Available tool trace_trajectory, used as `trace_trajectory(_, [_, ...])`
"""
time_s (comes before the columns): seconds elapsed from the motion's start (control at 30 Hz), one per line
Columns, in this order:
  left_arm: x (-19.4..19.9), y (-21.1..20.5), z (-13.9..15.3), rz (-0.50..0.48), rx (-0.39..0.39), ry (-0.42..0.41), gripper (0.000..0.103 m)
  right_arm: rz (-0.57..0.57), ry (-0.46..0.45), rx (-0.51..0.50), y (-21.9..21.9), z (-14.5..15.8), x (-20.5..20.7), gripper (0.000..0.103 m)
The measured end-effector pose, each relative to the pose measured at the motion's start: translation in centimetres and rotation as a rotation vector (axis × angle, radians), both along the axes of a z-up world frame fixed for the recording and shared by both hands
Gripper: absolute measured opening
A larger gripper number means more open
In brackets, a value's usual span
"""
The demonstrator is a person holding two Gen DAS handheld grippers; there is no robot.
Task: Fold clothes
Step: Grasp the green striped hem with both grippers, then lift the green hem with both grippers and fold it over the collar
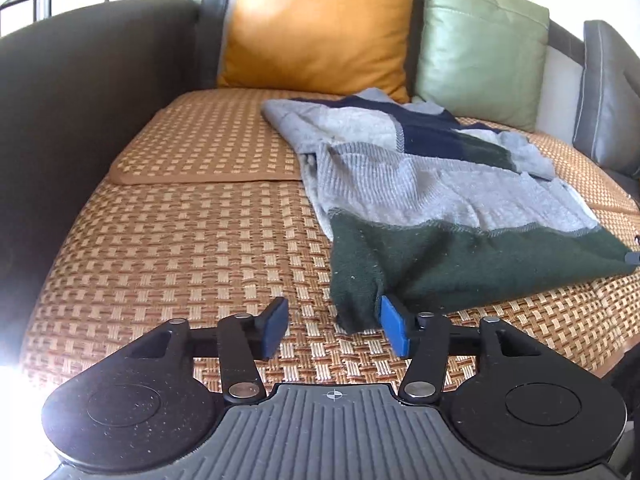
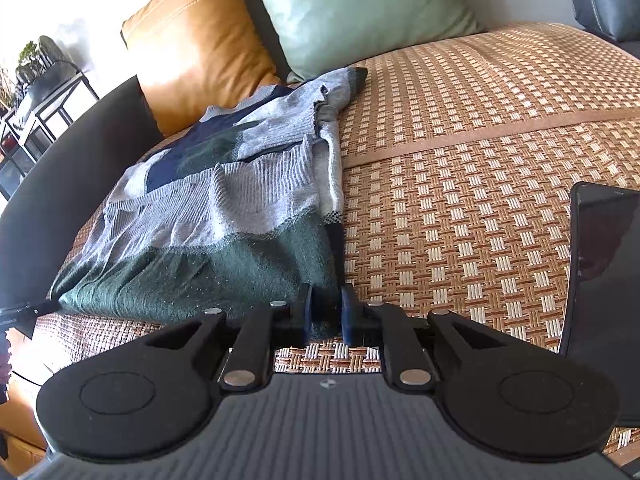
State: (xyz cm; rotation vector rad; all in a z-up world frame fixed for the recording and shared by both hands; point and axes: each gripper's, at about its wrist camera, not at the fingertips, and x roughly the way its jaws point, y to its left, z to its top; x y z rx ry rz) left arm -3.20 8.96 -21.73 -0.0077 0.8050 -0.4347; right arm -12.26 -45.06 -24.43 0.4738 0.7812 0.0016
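A knitted sweater (image 1: 420,184) in grey, navy and dark green lies partly folded on the woven sofa mat (image 1: 180,248), green hem toward me. My left gripper (image 1: 335,326) stands open at the hem's left corner. That corner of green fabric lies between the blue pads (image 1: 394,328), close against the right one. My right gripper (image 2: 326,316) is shut on the sweater (image 2: 224,208) at the hem's right corner, with green knit pinched between its fingers. A dark tip of the right gripper (image 1: 632,258) shows at the far hem corner in the left wrist view.
An orange cushion (image 1: 320,24) and a green cushion (image 1: 480,40) lean on the sofa back behind the sweater. A dark armrest (image 1: 80,80) bounds the left side. A black flat device (image 2: 600,280) lies on the mat (image 2: 460,200) to the right. A metal-frame shelf (image 2: 40,112) stands beyond the armrest.
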Motion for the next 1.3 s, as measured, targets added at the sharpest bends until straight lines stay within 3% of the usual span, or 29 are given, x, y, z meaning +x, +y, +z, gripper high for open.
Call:
trace_trajectory(0.03, [-0.1,0.3,0.1,0.009,-0.004,-0.001,0.068,0.0,0.003,0.0,0.0,0.0,0.1,0.019])
trace_trajectory(0.1, [-0.3,0.8,0.3,0.026,-0.012,-0.004,0.066,0.001,0.006,0.002,0.0,0.1,0.1,0.021])
trace_trajectory(0.17, [-0.5,1.4,0.6,0.046,-0.032,0.0,0.066,-0.002,0.003,0.001,0.1,0.4,-0.1,0.035])
trace_trajectory(0.3, [-0.4,3.1,0.4,0.09,-0.231,0.092,0.068,-0.043,-0.037,0.112,-0.7,0.9,-1.9,0.041])
trace_trajectory(0.37, [-0.2,2.8,-0.1,0.09,-0.285,0.127,0.068,-0.049,-0.039,0.195,-1.0,0.5,-2.3,0.05])
trace_trajectory(0.5, [0.8,1.6,-1.5,0.088,-0.346,0.179,0.069,-0.068,-0.033,0.27,-0.9,-0.3,-2.1,0.054])
trace_trajectory(0.7, [2.2,-0.2,-2.6,0.093,-0.422,0.205,0.074,-0.173,-0.048,0.506,-2.0,-2.4,-1.4,0.054])
trace_trajectory(0.87, [3.1,-1.5,-2.9,0.092,-0.432,0.199,0.074,-0.246,-0.072,0.585,-2.4,-3.3,-0.5,0.049])
trace_trajectory(0.9, [3.1,-1.8,-3.0,0.091,-0.423,0.194,0.069,-0.253,-0.072,0.583,-2.4,-3.4,-0.3,0.046])
trace_trajectory(0.97, [3.2,-2.4,-3.0,0.088,-0.389,0.187,0.043,-0.261,-0.057,0.556,-2.2,-3.6,0.1,0.025])
trace_trajectory(1.0, [3.3,-2.7,-3.0,0.083,-0.363,0.192,0.025,-0.267,-0.05,0.553,-2.2,-4.0,0.3,0.02])
trace_trajectory(1.07, [3.2,-3.1,-2.8,0.093,-0.335,0.183,0.019,-0.285,-0.034,0.583,-2.3,-4.6,0.7,0.011])
trace_trajectory(1.3, [0.1,-1.6,-0.6,0.1,-0.333,0.144,0.015,-0.262,-0.058,0.609,-2.7,-2.1,-2.1,0.008])
